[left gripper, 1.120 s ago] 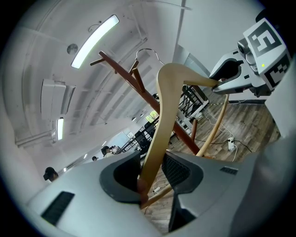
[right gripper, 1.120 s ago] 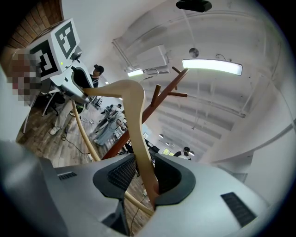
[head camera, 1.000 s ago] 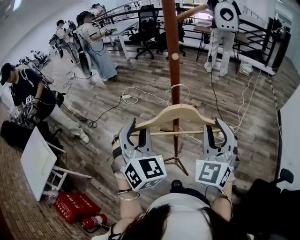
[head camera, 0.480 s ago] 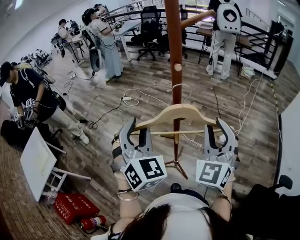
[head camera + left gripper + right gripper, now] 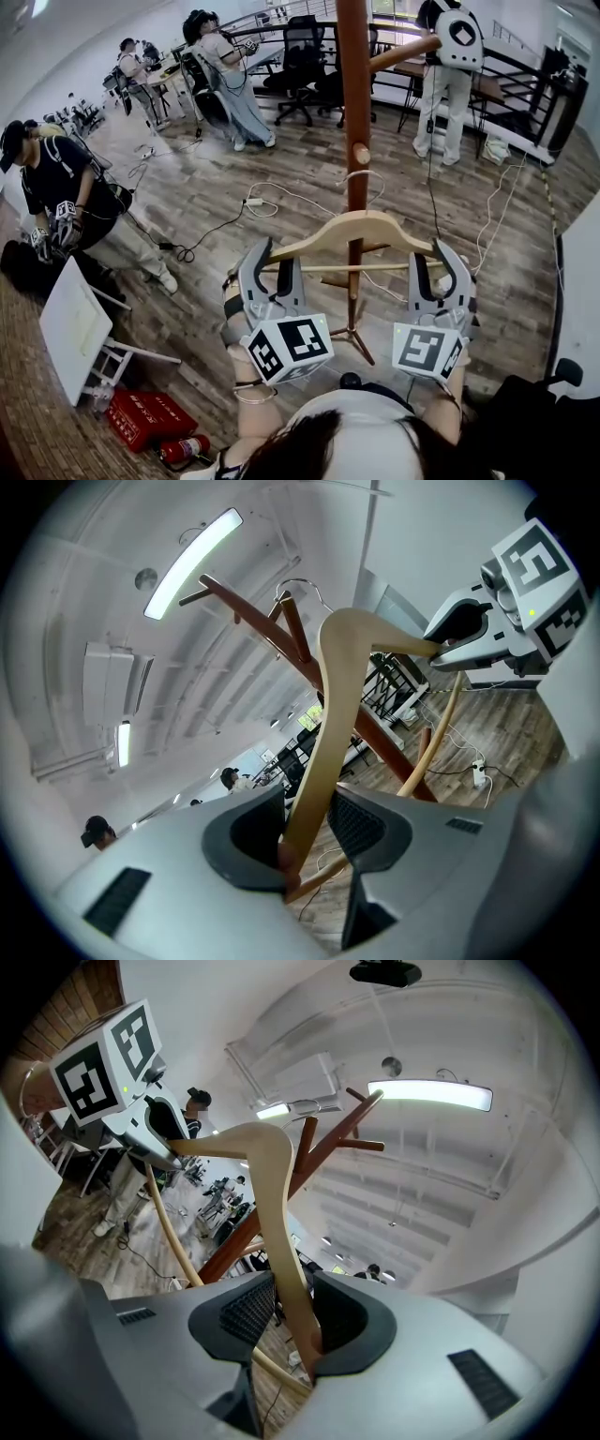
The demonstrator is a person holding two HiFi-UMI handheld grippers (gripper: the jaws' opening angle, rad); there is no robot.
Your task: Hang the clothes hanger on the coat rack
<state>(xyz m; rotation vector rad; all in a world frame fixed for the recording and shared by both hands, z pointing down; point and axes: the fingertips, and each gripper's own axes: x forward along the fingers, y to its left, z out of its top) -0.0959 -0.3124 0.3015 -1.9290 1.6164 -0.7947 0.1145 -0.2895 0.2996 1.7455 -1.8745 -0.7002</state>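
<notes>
I hold a pale wooden hanger [image 5: 356,230] level in front of the brown coat rack pole [image 5: 354,94]. Its metal hook [image 5: 362,178] sits against the pole below a round peg stub [image 5: 361,153]. My left gripper [image 5: 270,264] is shut on the hanger's left end and my right gripper [image 5: 437,267] on its right end. In the left gripper view the hanger [image 5: 342,696] runs from my gripper [image 5: 305,832] to the other gripper [image 5: 487,621], under the rack's branches [image 5: 248,607]. The right gripper view shows my gripper [image 5: 292,1321] shut on the hanger arm [image 5: 272,1194].
The rack's tripod feet [image 5: 352,333] stand just ahead of me. A side peg [image 5: 403,52] juts right from the pole. Cables [image 5: 281,197] trail over the wood floor. A white board [image 5: 75,323], red case [image 5: 150,417] and fire extinguisher [image 5: 183,448] lie left. People and office chairs [image 5: 300,47] are behind.
The hanger and both grippers have shifted slightly right, still against the pole, and more of the pole's pegs show. A person at the back has walked to the right.
</notes>
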